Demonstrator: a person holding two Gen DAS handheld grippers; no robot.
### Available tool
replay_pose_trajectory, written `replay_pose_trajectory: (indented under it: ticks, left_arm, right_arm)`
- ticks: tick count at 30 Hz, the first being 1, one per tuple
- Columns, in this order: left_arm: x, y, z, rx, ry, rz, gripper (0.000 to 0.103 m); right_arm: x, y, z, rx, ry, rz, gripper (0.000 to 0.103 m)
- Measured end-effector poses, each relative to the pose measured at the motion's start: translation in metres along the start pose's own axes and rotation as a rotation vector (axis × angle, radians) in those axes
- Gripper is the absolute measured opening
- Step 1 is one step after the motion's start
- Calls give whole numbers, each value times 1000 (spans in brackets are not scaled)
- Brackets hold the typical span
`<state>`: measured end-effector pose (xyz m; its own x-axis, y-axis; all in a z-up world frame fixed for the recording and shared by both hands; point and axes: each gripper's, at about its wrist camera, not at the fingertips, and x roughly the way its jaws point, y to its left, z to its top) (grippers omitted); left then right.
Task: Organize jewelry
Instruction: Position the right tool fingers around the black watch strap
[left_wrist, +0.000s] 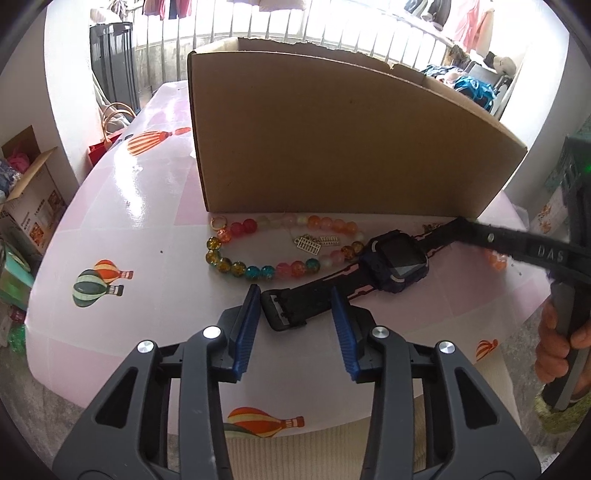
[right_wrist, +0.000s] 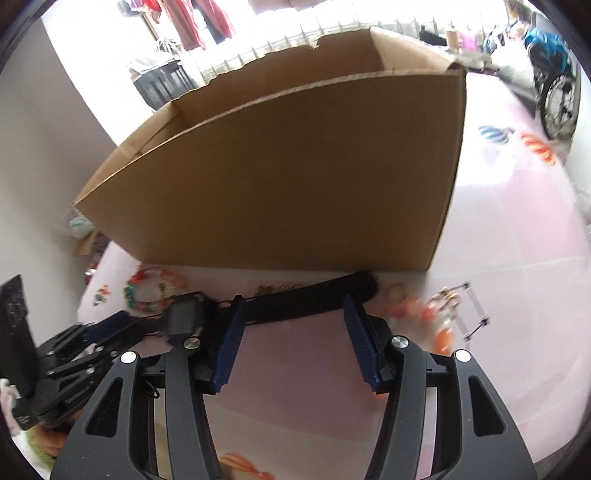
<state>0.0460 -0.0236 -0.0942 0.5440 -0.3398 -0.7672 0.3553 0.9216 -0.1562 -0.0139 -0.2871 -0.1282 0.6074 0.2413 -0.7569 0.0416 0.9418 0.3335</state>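
Left wrist: both grippers spread astride watch strap, beside box wall.

The right gripper is open, its blue pads spread wide above the pink table. The watch strap lies just beyond the fingertips, running between them toward the foot of the box. The watch face sits to the left of the left pad. The left gripper is at the left, at the strap's other end; its grip cannot be told. A bead bracelet lies far left near the box. Blurred orange beads lie to the right.
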Motion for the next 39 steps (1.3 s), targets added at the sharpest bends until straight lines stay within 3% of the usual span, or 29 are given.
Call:
replay_pose_trajectory:
  ticks: [2,12,16,19,29,36,39]
  left_arm:
    - [0,2,0,-5,1,-9,37]
    - [3,5,0,-7,3,35,37]
    - [3,4,1,5,4,43,37]
    - [3,4,2,6,5,40,37]
    - [1,4,-1,36,-6,34,37]
    - [-1,2,-5,51,-23,30,37]
    - [0,1,-6,49,-29,30,38]
  right_arm:
    - [1,2,-2,-1,3,14,54]
    - [-1,-4,8,-34,-90,-139,54]
    - [2,-3,7,-38,-95,-95,60]
    - [1,1,6,-55,-81,-87,60]
    - [-1,7,-7,-68,17,69,60]
    - [-7,13,-1,-133,-75,-86,60]
    - [5,10,4,-143,-60,-123,60]
